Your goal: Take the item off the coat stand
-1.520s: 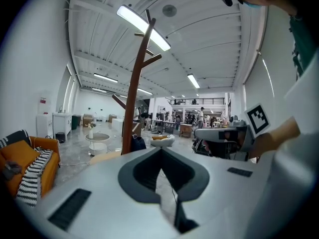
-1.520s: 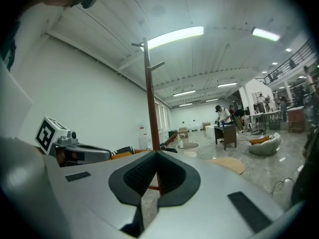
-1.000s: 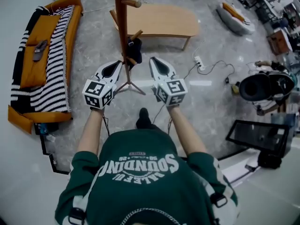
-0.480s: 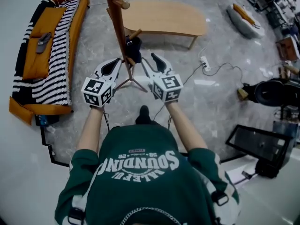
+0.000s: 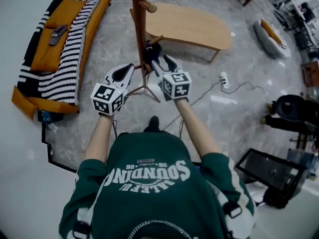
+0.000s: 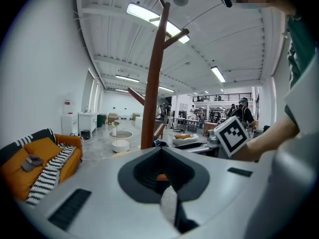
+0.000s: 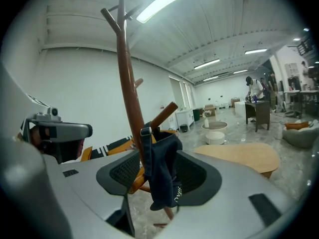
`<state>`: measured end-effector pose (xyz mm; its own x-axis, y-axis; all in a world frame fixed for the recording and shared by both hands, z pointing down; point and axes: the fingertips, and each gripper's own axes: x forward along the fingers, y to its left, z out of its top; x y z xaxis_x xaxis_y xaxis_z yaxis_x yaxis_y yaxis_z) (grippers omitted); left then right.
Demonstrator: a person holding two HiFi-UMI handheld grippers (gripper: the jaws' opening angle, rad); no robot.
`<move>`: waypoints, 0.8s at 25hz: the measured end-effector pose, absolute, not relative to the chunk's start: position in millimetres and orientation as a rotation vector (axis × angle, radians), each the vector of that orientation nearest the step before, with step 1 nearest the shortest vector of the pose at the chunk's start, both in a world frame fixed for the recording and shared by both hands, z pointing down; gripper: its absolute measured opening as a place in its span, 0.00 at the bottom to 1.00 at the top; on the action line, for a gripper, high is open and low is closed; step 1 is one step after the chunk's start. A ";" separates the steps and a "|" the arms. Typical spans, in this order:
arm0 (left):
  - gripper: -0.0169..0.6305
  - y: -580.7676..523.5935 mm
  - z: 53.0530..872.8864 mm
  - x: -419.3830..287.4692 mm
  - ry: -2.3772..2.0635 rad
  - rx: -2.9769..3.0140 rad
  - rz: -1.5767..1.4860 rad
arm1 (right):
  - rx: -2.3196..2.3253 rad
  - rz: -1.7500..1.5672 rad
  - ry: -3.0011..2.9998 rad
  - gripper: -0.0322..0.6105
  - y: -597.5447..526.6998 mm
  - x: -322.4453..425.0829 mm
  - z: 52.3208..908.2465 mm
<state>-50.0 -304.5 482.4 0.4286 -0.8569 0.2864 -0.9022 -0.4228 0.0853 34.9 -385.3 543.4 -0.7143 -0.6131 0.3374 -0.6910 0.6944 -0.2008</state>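
The cap (image 7: 162, 171) hangs from a low peg (image 7: 164, 114) on the stand (image 7: 127, 78), looped over it by its back strap, so its long axis runs straight down beside the pole. It sits directly ahead of the right gripper (image 5: 160, 63), already between that gripper's two jaws. Those jaws are opening and stand wide, one pad on each side of the cloth, with neither pressing on it, so nothing is held yet.

The left gripper (image 5: 128, 69) is on the other side of the pole, a little further back. Its jaws are together and empty, and it looks past the stand into the room. The right one is clearly nearer and, I judge, the one to take the cap.

The coming move turns on that peg: it slants up and away from the pole (the strap hooks behind it). Once gripped, the cap probably has to rise along the peg, not come straight back. Beyond the stand are a table (image 5: 192, 29) and, well off to the left, a sofa (image 5: 60, 59).
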 end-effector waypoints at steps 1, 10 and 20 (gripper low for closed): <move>0.03 -303.2 482.7 -53.1 -1.550 2.449 0.291 | 1.035 0.469 -2.651 0.37 -387.4 32.6 547.7; 0.03 -296.0 483.0 -68.0 -1.609 2.409 0.275 | 0.915 0.509 -2.578 0.37 -393.0 9.6 576.4; 0.03 -292.0 484.2 -75.3 -1.623 2.394 0.261 | 0.898 0.364 -2.554 0.09 -395.2 12.7 569.2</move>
